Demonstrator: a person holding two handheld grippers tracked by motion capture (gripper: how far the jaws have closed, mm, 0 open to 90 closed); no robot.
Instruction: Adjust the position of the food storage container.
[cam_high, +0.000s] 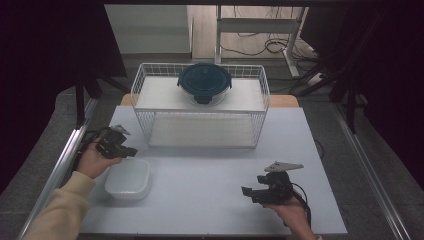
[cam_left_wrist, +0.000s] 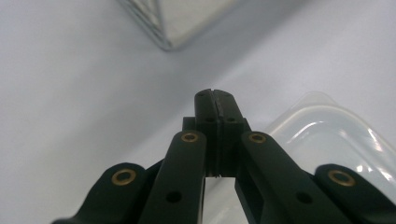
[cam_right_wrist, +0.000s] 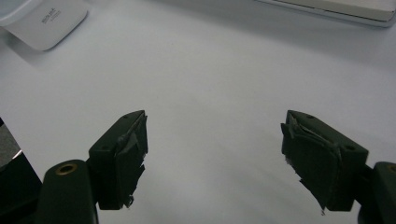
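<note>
**Two hand-held grippers at a table with a white container and a wire basket**

High view. A pale table carries a white wire basket at its far side. On the basket's upper shelf sits a round bowl with a dark lid. Near the front left corner of the table lies a white, rounded-square container, the object nearest the left gripper. This gripper, held in the left hand, sits just beyond the container's far left corner, its jaws pointing right and pressed together. The right gripper, held in the right hand, rests low over the bare table at the front right, well apart from the container; a grey three-cornered plate tops it.

Left gripper view. The two black jaws meet along their full length with nothing between them. The translucent rim of the container appears just to the right of and below the jaws; whether they touch it cannot be told. A corner of the basket is blurred at the top.

Right gripper view. The jaws stand wide apart and hold nothing, with worn tape on their pads. Bare table surface lies between them. The container shows at the upper left, its side bearing small print too fine to read. The basket's base crosses the upper right edge.
</note>
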